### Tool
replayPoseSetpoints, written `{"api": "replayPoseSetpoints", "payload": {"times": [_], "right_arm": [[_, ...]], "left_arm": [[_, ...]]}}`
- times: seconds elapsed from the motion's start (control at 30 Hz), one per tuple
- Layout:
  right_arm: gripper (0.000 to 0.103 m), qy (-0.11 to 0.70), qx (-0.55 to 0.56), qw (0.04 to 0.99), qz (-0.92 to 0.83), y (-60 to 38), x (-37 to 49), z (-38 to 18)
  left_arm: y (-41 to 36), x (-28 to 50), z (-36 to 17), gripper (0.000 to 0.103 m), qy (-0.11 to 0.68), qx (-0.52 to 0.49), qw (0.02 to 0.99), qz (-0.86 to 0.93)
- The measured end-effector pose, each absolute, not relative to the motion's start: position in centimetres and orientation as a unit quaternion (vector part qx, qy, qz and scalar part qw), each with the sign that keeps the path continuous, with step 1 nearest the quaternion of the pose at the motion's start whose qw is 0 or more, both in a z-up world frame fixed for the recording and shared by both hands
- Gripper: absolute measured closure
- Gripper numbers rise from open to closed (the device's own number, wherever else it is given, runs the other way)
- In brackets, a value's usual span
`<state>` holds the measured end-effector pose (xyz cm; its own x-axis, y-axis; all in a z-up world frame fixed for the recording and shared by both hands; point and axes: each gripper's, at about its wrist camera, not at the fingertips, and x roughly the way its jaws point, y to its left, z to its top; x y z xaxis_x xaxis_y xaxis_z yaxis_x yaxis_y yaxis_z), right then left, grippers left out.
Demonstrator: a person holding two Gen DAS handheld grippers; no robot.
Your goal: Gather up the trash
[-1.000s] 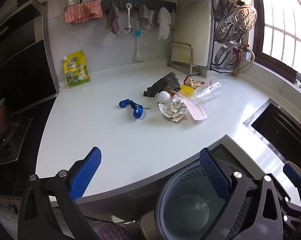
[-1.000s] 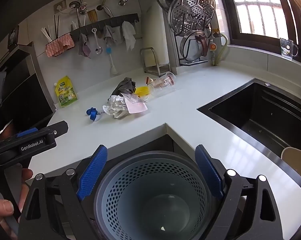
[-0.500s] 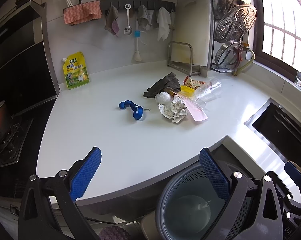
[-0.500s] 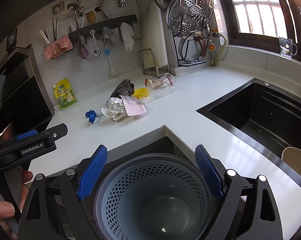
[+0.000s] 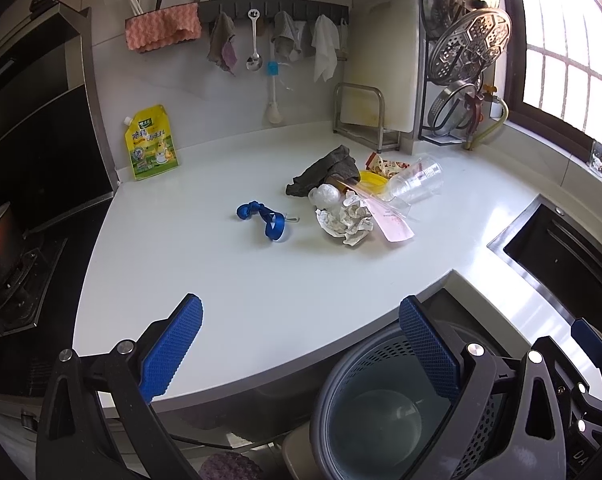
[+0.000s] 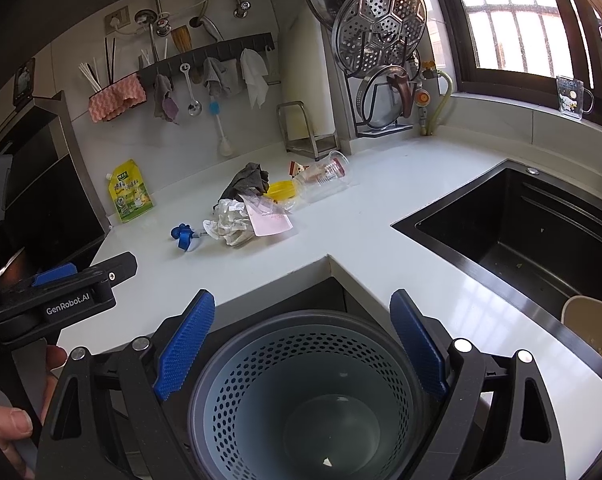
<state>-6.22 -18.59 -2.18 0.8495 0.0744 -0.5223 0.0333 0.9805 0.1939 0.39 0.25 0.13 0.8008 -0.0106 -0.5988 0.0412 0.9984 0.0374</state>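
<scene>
Currently, both the left claw [image 5: 301, 344] and the right claw [image 6: 303, 340] are spread wide and empty. The trash pile [image 5: 357, 204] lies on the table [image 5: 221, 272] well ahead; the perforated bin [image 6: 305, 400] sits directly below the right claw.

My right finger pad [image 5: 429, 352] covers part of the perforated bin [image 5: 385, 412], whose lower rim the frame cuts off. The grey rag [image 5: 325, 170] hides whatever brown thing lies under it. Print on the pink slip [image 6: 270, 222] is too small to read. My hand [image 6: 9, 424] is cropped at the bottom-left corner.
</scene>
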Motion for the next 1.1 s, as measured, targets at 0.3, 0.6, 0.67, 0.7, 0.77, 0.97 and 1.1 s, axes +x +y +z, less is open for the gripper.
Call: {"api": "replayPoseSetpoints", "payload": {"times": [0.3,0.6,0.67,0.7,0.77,0.97,1.1], "right_arm": [[0.018,0.274,0.097,0.957,0.012,-18.32,-6.27,-1.86],[0.018,0.274,0.098,0.957,0.014,-18.24,-6.3,-1.83],[0.018,0.274,0.097,0.957,0.013,-18.21,-6.3,-1.86],[0.018,0.274,0.097,0.957,0.014,-18.24,-6.28,-1.89],[0.018,0.274,0.098,0.957,0.014,-18.21,-6.27,-1.88],[0.018,0.275,0.096,0.957,0.015,-18.05,-6.22,-1.94],[0.018,0.278,0.096,0.956,0.017,-17.94,-5.93,-2.11]], "left_arm": [[0.13,0.33,0.16,0.006,0.315,0.024,0.949,-0.013],[0.18,0.23,0.39,0.006,0.313,0.025,0.949,-0.013],[0.23,0.3,0.41,0.006,0.314,0.025,0.949,-0.014],[0.27,0.34,0.42,0.006,0.314,0.025,0.949,-0.012],[0.34,0.46,0.43,0.006,0.315,0.025,0.949,-0.013],[0.34,0.29,0.15,0.006,0.315,0.026,0.949,-0.013],[0.29,0.47,-0.07,0.006,0.318,0.028,0.948,-0.014]]}}
